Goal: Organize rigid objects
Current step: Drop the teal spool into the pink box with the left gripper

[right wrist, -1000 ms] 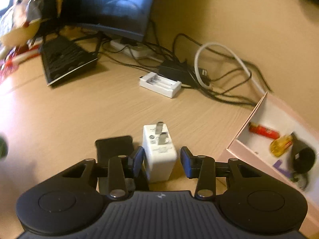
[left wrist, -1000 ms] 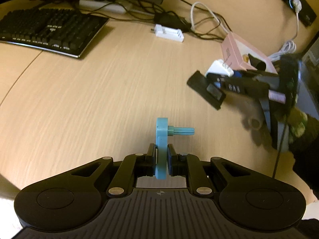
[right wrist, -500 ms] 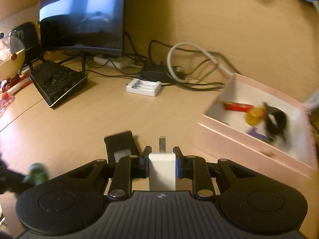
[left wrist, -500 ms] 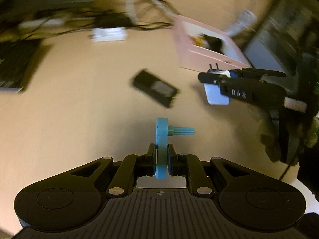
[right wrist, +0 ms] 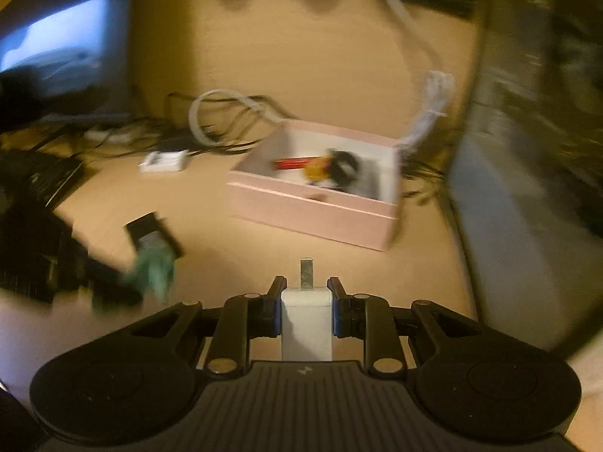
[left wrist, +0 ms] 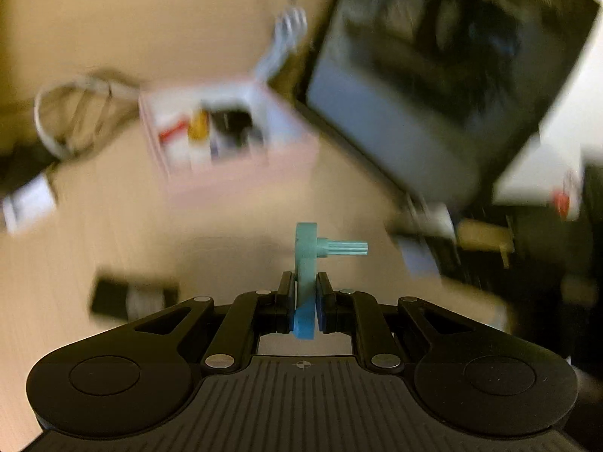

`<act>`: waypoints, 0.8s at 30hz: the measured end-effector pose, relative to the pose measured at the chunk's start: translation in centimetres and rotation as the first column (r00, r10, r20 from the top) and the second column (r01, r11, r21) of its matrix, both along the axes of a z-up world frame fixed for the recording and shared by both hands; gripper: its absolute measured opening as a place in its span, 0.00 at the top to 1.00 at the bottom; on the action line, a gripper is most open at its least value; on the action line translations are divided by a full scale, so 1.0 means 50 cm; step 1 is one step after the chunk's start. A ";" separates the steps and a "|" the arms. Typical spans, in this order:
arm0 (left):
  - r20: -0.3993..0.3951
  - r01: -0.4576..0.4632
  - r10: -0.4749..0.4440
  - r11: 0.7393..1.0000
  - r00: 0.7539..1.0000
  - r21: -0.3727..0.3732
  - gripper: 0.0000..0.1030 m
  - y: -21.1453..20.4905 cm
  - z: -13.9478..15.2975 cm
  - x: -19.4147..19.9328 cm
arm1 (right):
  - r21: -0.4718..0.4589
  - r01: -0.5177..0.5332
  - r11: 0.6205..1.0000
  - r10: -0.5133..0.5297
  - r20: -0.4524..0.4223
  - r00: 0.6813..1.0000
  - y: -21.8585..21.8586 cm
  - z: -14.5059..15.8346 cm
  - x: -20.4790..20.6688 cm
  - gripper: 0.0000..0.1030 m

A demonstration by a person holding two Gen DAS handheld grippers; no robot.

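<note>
Wood-grain desk [right wrist: 339,263], cable-strewn toward rear edge; monitors behind. No legible writing, frames blurred. Pink box [right wrist: 312,207] mid-desk, small items inside. Left gripper [left wrist: 305,293] clamped on blue pegged part [left wrist: 307,260]. Right gripper [right wrist: 306,297] closed on white plug adapter [right wrist: 306,324], prong forward. Black flat device [right wrist: 152,231] lying left of box.

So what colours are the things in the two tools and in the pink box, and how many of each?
Blue: 1, the peg part in the left tool
White: 1, the plug in the right tool, whose jaws have just been closing on it
Red: 1, the red thing in the pink box
Yellow: 1, the yellow thing there
Black: 1, the black thing there
Total: 5; blur may hide more.
</note>
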State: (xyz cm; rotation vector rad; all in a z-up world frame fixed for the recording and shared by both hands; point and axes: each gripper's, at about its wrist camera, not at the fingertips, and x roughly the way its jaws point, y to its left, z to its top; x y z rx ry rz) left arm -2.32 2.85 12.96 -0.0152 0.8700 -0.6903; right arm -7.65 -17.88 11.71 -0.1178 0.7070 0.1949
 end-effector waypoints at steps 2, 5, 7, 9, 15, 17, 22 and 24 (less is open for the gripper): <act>0.045 -0.054 0.056 0.998 0.997 -0.032 0.87 -0.010 0.033 0.047 | 0.001 0.043 0.999 -0.043 0.013 0.999 -0.021 0.008 -0.015 0.78; 0.129 -0.125 0.131 0.991 0.983 -0.058 0.87 -0.026 0.072 0.129 | 0.013 0.091 0.996 -0.092 0.023 0.996 -0.042 0.013 -0.032 0.78; 0.139 -0.183 0.192 0.980 0.971 -0.076 0.87 -0.039 0.080 0.191 | 0.020 0.114 0.993 -0.115 0.022 0.993 -0.049 0.011 -0.039 0.78; 0.116 -0.255 0.264 0.963 0.958 -0.085 0.86 -0.055 0.076 0.250 | 0.020 0.129 0.991 -0.130 0.028 0.991 -0.053 0.010 -0.048 0.78; 0.167 -0.350 0.352 0.936 0.921 -0.040 0.83 -0.102 0.021 0.339 | 0.030 0.167 0.985 -0.168 0.023 0.986 -0.066 -0.004 -0.072 0.78; 0.179 -0.382 0.384 0.923 0.906 -0.048 0.83 -0.097 0.012 0.339 | 0.031 0.185 0.982 -0.185 0.006 0.983 -0.077 -0.011 -0.082 0.78; 0.111 -0.384 0.393 0.918 0.913 -0.097 0.83 -0.072 0.000 0.302 | 0.025 0.208 0.978 -0.207 -0.037 0.978 -0.104 -0.034 -0.079 0.78; 0.082 -0.365 0.372 0.927 0.925 -0.087 0.83 -0.058 -0.011 0.262 | 0.038 0.205 0.978 -0.203 -0.044 0.978 -0.112 -0.035 -0.067 0.78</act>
